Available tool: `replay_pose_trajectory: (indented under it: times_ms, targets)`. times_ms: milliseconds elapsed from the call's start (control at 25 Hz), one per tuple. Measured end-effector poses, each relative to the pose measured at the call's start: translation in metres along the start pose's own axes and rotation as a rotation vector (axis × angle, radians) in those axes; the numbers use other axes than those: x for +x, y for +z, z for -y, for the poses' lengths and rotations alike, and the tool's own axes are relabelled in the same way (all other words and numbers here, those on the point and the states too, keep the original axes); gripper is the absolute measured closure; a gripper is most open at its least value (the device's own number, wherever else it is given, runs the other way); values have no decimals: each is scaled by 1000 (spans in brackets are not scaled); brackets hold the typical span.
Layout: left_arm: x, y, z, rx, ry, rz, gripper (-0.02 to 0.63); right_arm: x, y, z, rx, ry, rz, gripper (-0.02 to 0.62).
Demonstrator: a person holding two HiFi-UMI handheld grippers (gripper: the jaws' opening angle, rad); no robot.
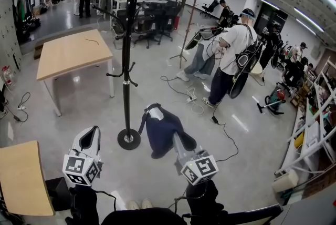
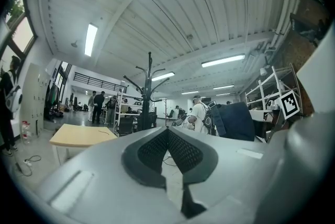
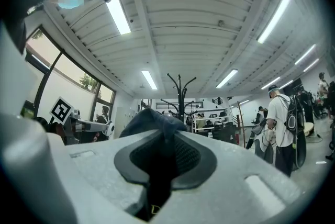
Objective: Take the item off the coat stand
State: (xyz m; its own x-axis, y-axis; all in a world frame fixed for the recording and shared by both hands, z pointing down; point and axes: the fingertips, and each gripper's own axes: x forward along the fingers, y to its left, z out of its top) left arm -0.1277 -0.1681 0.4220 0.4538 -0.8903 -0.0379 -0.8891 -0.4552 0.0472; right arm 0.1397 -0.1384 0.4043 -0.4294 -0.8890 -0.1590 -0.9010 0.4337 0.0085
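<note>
A black coat stand [image 1: 126, 61] rises from a round base on the grey floor, its hooks bare. Just right of the base hangs a dark navy garment [image 1: 161, 132] with a pale patch at its top, clear of the stand. My right gripper [image 1: 177, 141] is shut on it; in the right gripper view the navy cloth [image 3: 153, 122] fills the gap between the jaws and bulges over them, with the stand [image 3: 180, 94] behind. My left gripper [image 1: 95, 131] hovers left of the base, shut with nothing in it, its pads [image 2: 157, 149] meeting at the tips.
A wooden table [image 1: 73, 53] stands behind the stand on the left, and another tabletop corner [image 1: 18, 176] lies at my lower left. People [image 1: 231, 55] with gear stand at the right near a wooden coat stand [image 1: 189, 24]. Cables [image 1: 191, 98] cross the floor. Shelving [image 1: 315, 129] lines the right wall.
</note>
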Motion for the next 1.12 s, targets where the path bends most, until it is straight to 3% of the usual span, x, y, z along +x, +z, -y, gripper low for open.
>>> replay_pose_trajectory:
  times_ms: [1120]
  targets:
    - [9, 6, -3, 14, -2, 1, 603, 8, 5, 0, -8, 10, 8, 554]
